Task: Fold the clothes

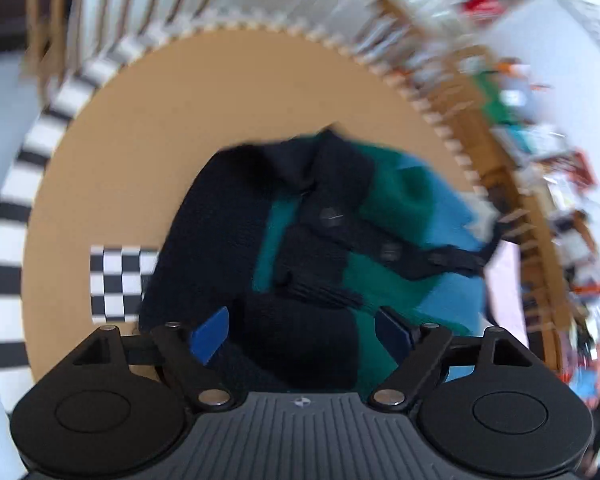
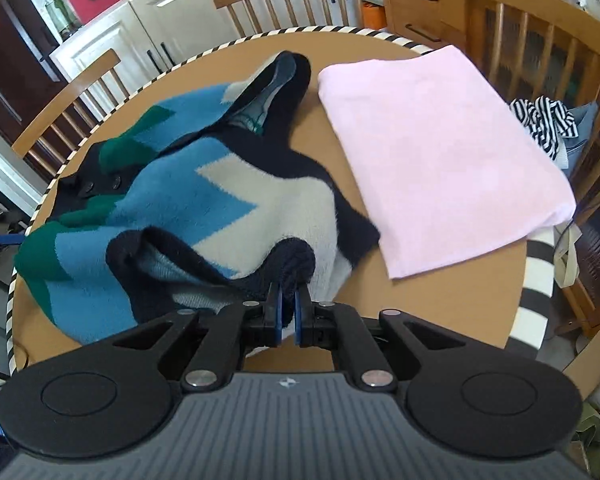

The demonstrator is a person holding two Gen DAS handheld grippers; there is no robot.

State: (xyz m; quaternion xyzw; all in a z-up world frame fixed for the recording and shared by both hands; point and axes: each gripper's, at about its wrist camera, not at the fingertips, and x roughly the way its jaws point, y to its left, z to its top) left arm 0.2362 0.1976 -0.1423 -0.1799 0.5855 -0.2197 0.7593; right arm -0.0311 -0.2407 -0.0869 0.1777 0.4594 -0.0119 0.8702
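A knitted cardigan in navy, blue, green and cream [image 2: 203,200] lies crumpled on the round tan table [image 2: 440,312]. My right gripper [image 2: 287,312] is shut on a navy cuff of the cardigan at the table's near edge. In the left wrist view, which is motion-blurred, the same cardigan [image 1: 320,232] shows its buttoned front. My left gripper [image 1: 304,332] is open, its blue pads either side of the navy fabric, above the cardigan's near part.
A folded pink garment [image 2: 440,160] lies on the table to the right of the cardigan. Wooden chairs [image 2: 291,0] surround the table. A striped garment [image 2: 544,124] rests on a chair at right. A checkerboard marker [image 1: 119,280] lies on the table.
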